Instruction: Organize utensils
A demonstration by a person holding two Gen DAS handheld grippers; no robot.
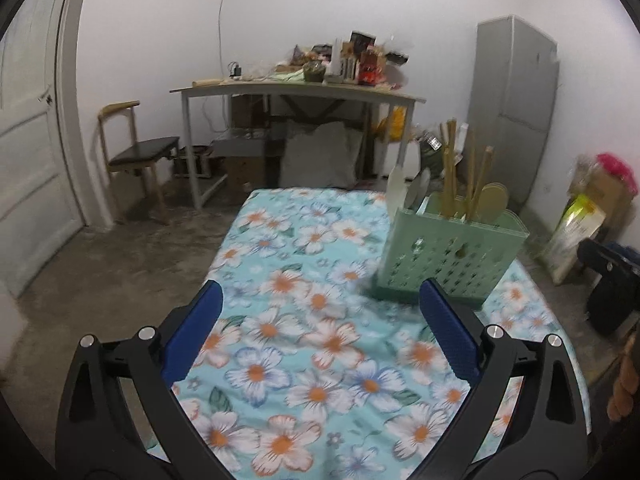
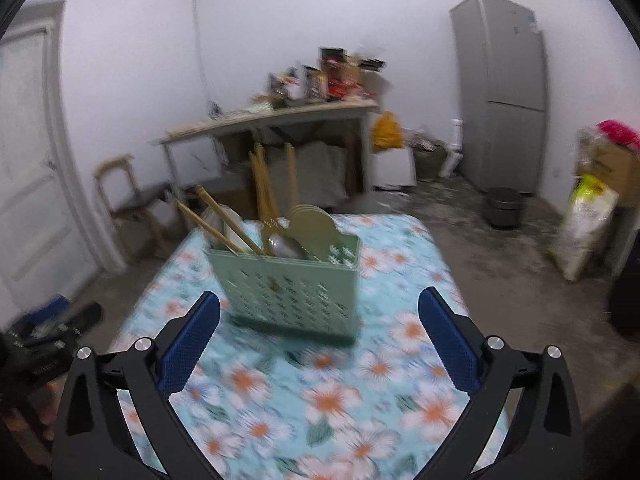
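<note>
A pale green perforated plastic utensil caddy [image 2: 294,294] stands upright on a table covered with a light blue cloth printed with white and orange flowers [image 2: 400,360], toward the table's far edge; in the left wrist view it sits nearer the far right corner [image 1: 448,260]. Out of it rise a bundle of tan bamboo chopsticks [image 2: 266,188], several round-headed wooden spoons [image 2: 314,220] and a dull metal spoon [image 2: 286,246], while a whitish flat utensil [image 1: 396,188] leans at its left end in the left view (its kind is hard to make out). The caddy's inner dividers are blurred, so I cannot tell which compartment holds what. The left gripper [image 1: 320,304] hangs over the near part of the cloth with its blue-padded fingers [image 1: 200,332] spread wide and nothing between them; the caddy lies beyond its right finger, apart from it. The right gripper [image 2: 320,312] is likewise released, its jaws as wide as they go and clasping nothing, the caddy's base showing between and beyond the tips without touching them. The right view is smeared by motion. Behind, a cluttered grey desk [image 1: 296,90], a wooden chair with a dark seat [image 1: 136,148] and a grey refrigerator [image 1: 514,96] stand against white walls; the table's near edge is cut off by the gripper frames.
</note>
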